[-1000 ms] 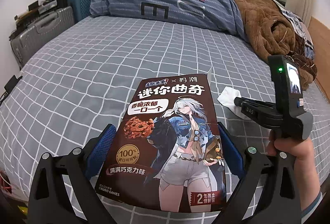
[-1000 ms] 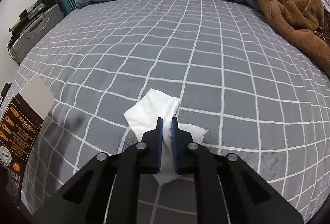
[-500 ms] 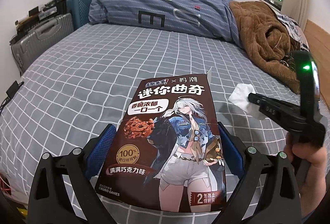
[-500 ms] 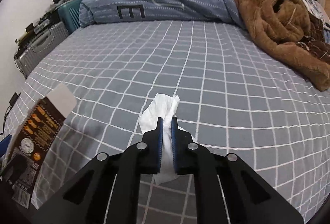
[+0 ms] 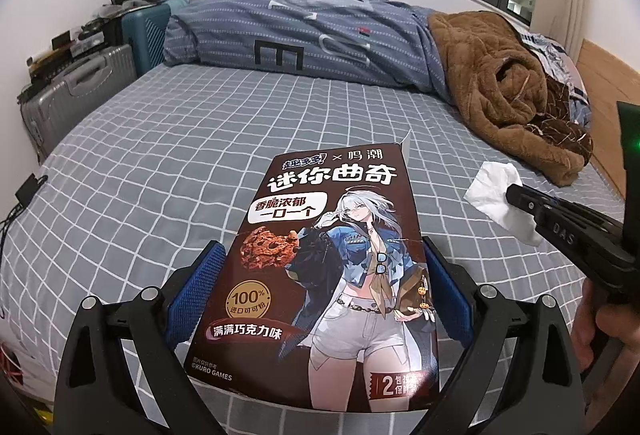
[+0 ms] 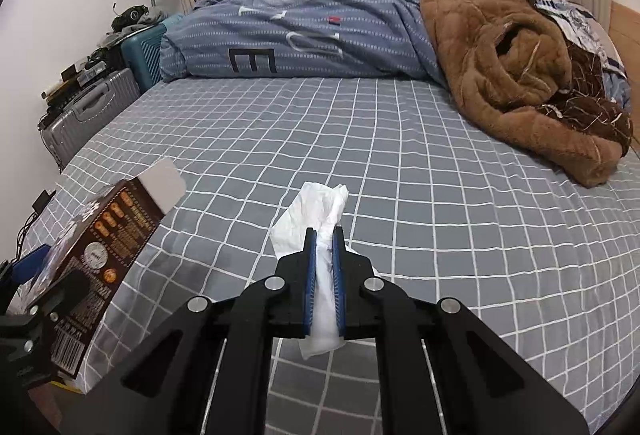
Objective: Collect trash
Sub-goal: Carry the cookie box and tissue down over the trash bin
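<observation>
Left tool (image 5: 318, 287): clamping a glossy, flat brown cardboard cookie box (image 5: 332, 271) between blue ribbed pads, above the bed.
Right tool (image 6: 324, 267): pinching a crumpled white tissue (image 6: 316, 211), soft and creased.
Bed (image 6: 440, 195): wearing a grey grid-checked sheet.

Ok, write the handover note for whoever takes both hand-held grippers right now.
Left hand-held gripper: shut on the cookie box, held above the bed.
Right hand-held gripper: shut on the white tissue, also lifted clear of the sheet.
Done: both pieces of trash picked up.
Left: carry both to a bin; none is in view. No other trash shows on the bed.
</observation>
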The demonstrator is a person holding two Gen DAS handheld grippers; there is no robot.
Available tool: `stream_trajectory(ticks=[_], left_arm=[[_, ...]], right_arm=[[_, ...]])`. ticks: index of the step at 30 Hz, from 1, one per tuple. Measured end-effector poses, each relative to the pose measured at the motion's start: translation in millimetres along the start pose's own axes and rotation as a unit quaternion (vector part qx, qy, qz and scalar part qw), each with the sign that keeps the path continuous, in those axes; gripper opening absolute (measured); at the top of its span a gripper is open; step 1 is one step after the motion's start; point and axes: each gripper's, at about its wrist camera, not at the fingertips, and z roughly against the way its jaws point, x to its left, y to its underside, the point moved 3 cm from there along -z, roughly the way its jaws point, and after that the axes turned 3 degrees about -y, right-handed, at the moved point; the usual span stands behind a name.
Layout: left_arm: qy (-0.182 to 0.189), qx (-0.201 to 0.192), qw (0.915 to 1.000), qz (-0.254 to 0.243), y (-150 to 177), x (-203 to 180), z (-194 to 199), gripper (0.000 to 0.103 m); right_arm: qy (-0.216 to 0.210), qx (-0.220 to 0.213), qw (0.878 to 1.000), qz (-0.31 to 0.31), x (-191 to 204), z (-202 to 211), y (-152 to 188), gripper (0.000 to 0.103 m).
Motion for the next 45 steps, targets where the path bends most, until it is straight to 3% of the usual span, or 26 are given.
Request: stream_trajectory(ticks=[21,45], left_arm=[[0.001,-0.022,0.9997,-0.014,17,-28,54,0.092],[0.014,-0.034,0.9992,-0.015,55,-33,119,0.092]], right_arm=[[0.002,-0.031,1.000,0.000,-10,99,36,0.008],[0.008,-0.035,0.999,-0.003,-5,169,95,0.008]])
